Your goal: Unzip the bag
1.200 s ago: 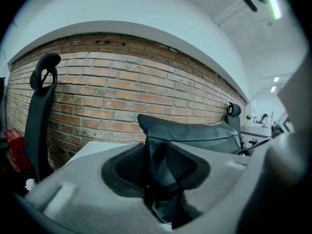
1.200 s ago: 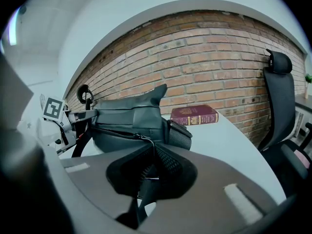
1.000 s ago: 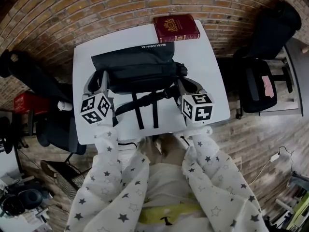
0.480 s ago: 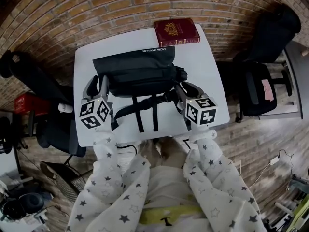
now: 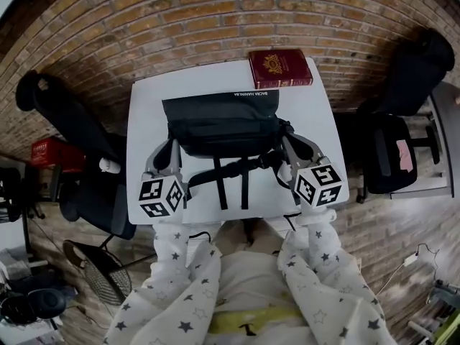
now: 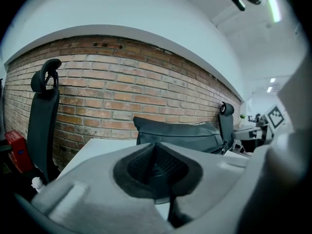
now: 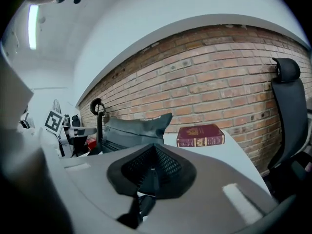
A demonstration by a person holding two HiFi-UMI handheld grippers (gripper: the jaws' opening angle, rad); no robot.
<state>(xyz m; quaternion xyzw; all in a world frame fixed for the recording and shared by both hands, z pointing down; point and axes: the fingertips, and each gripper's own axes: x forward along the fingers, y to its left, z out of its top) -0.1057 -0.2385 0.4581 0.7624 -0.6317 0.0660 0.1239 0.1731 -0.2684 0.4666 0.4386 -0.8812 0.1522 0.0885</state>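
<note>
A black bag [image 5: 223, 124] lies on the white table [image 5: 147, 106], zipped, its straps [image 5: 230, 175] trailing toward me. My left gripper [image 5: 169, 154] sits at the bag's near left corner, and in the left gripper view its pads [image 6: 146, 164] meet, with the bag [image 6: 178, 135] a little ahead. My right gripper [image 5: 290, 148] rests by the bag's right end near the strap. Its jaws are shut too [image 7: 153, 165]; a dark strip shows in the slit under them, and I cannot tell if it is pinched. The bag [image 7: 134, 130] lies off to its left.
A dark red book [image 5: 280, 67] lies at the table's far right corner against the brick wall. Black office chairs stand at the left [image 5: 61, 117] and the right [image 5: 399, 113] of the table. A red box [image 5: 54, 153] and a fan [image 5: 104, 264] are on the floor at the left.
Both grippers have drawn back slightly toward the bag's near corners. The left jaws, spread before, now stand together. The head view has shifted, so everything sits lower and further right.
</note>
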